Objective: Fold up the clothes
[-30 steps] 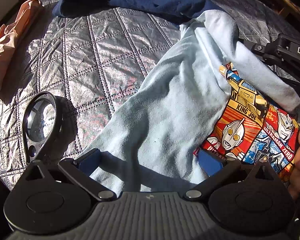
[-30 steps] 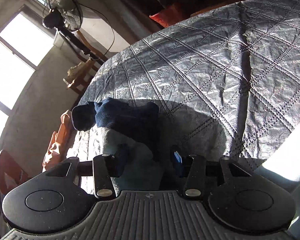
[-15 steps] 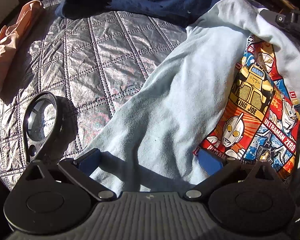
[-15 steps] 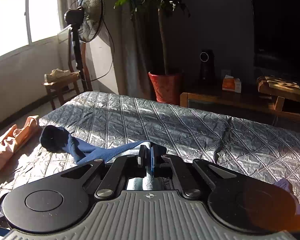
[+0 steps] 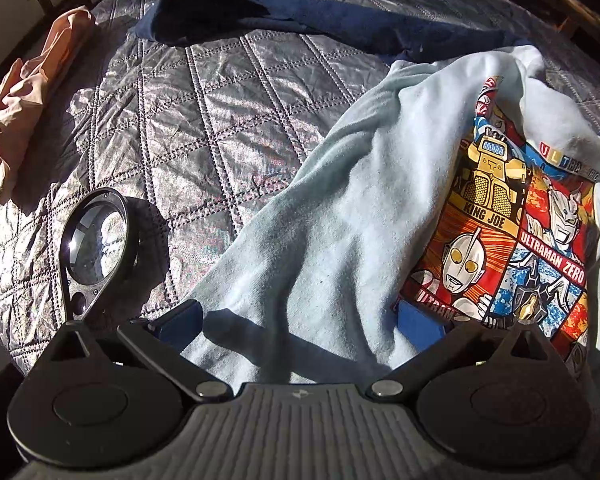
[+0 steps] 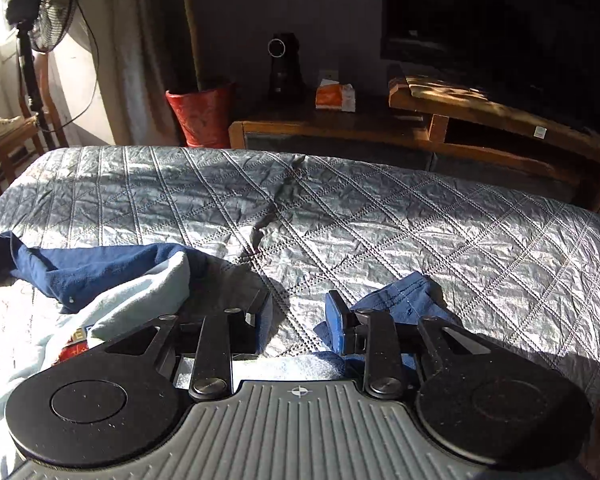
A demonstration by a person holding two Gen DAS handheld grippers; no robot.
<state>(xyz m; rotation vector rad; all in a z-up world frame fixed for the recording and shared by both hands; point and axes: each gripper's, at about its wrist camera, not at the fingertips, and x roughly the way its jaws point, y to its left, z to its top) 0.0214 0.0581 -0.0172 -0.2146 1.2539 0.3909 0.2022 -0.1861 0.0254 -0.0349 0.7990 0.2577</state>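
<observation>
A light blue shirt (image 5: 340, 232) with dark blue sleeves and a cartoon print (image 5: 512, 240) lies crumpled on the silver quilted bed (image 5: 204, 128). One dark blue sleeve (image 5: 320, 20) stretches across the far side. My left gripper (image 5: 300, 320) is open, low over the shirt's near hem, with the cloth lying between its blue pads (image 5: 180, 320). In the right wrist view my right gripper (image 6: 298, 324) is open and holds nothing. The shirt's light blue shoulder (image 6: 140, 300) is to its left and a second dark blue sleeve (image 6: 400, 300) is just behind its right finger.
A peach garment (image 5: 32, 92) lies at the bed's left edge. A round black-rimmed lens (image 5: 96, 240) sits by my left finger. Beyond the bed stand a fan (image 6: 40, 20), a red plant pot (image 6: 204, 116) and a wooden bench (image 6: 460, 120).
My right gripper, shut on the shirt's upper part half a second ago, has opened and let go. The flap has come off the print, which now shows more. The left gripper held still.
</observation>
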